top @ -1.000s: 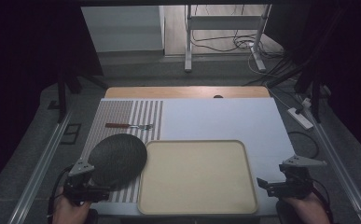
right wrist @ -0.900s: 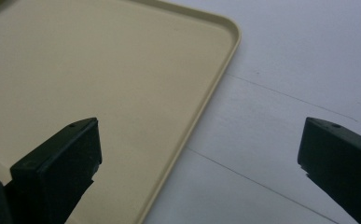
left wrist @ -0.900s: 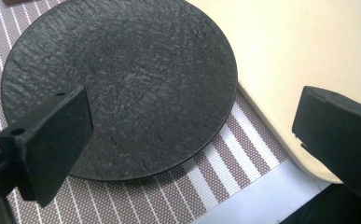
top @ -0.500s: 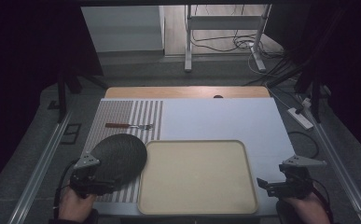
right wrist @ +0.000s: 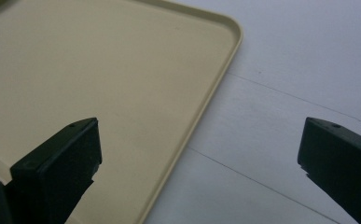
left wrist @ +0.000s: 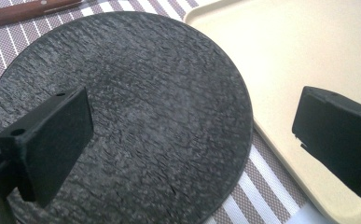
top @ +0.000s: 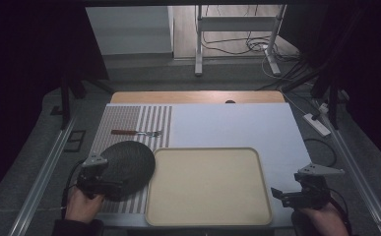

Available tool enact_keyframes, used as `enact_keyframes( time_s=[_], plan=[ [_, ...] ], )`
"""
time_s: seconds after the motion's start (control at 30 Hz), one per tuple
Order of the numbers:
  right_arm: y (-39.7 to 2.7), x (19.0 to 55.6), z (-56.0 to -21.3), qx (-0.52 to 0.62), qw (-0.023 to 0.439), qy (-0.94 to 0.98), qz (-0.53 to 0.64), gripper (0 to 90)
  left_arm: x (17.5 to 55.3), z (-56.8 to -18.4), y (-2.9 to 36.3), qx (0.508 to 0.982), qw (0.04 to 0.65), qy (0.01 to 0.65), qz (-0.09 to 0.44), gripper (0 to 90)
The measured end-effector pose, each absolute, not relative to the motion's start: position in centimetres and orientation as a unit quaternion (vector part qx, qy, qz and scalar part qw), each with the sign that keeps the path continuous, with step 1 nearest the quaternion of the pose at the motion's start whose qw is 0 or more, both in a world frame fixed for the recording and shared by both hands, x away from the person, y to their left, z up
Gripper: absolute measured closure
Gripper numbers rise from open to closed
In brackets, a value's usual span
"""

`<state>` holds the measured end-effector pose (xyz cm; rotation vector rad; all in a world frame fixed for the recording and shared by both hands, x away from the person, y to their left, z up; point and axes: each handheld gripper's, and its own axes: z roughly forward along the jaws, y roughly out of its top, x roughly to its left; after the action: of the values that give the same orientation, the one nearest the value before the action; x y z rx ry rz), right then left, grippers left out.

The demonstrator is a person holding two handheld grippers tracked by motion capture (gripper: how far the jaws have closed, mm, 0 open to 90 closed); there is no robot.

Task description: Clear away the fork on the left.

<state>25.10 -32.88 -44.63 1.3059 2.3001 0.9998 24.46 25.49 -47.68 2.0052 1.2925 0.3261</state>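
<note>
The left gripper (top: 110, 185) hovers over the near edge of a round black plate (top: 127, 166), its jaws spread wide and holding nothing. In the left gripper view the plate (left wrist: 136, 116) shows a rough, slate-like surface, with one jaw above its near left part and the other out past its rim, over the edge of the beige tray (left wrist: 308, 60). Whether either jaw touches the plate cannot be told.

The plate lies flat on a striped placemat (top: 129, 120) at the near left of the table, its right rim just beside — perhaps touching — the left rim of the tray (top: 207, 187). The tray sits at the near middle of the table on a white sheet (top: 237, 125). Farther back on the placemat lies a fork (top: 136, 132) with a wooden handle, well apart from the plate; the handle (left wrist: 24, 11) shows at the top of the left gripper view.

The right gripper (top: 290, 196) is held at the near right — just off the tray's right rim — with its jaws also spread and empty. In the right gripper view one jaw hangs over the tray (right wrist: 99, 84) and the other over the white sheet (right wrist: 299, 60).
</note>
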Motion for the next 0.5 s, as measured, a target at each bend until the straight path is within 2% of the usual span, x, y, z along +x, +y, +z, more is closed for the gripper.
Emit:
enact_keyframes(
  time_s=[0.5],
  plan=[
    [-32.9, 25.1, -44.6, 0.455, 0.154, 0.804, 0.350, 0.1, 28.3, -47.9, 25.6, 0.781, 0.335, 0.514, 0.118, 0.0]
  ],
)
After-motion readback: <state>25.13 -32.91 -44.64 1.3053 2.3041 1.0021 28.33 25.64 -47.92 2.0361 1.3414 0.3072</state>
